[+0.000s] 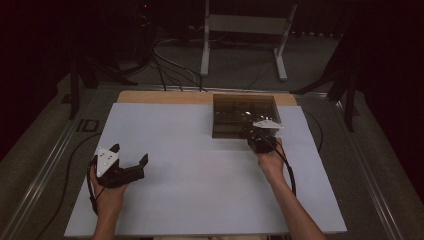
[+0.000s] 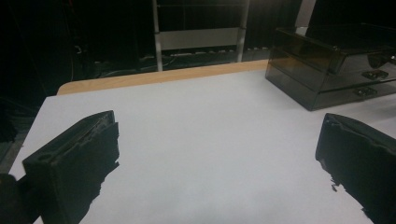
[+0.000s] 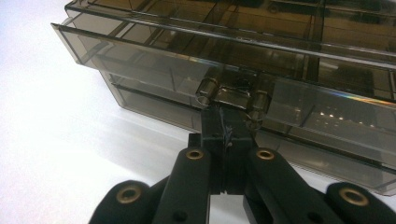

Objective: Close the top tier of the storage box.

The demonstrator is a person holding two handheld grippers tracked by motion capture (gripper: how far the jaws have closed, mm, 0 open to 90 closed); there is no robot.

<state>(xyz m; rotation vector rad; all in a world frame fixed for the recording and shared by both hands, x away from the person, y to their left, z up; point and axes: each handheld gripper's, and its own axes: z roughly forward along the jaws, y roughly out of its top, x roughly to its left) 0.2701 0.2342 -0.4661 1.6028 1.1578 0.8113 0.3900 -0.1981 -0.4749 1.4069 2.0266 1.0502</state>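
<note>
box: smoky drawer box (image 1: 244, 116) at table's (image 1: 200, 200) far edge | right gripper (image 3: 227, 122) squeezes top drawer's handle (image 3: 232, 96) to pull it | left gripper (image 1: 131, 156) nearer than box, wide open, waiting

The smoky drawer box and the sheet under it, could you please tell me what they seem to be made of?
The smoky see-through drawer box looks like glossy tinted plastic: inner dividers show through and highlights glint. The white table sheet looks matte, perhaps paper or laminate; the pictures leave it open.
</note>
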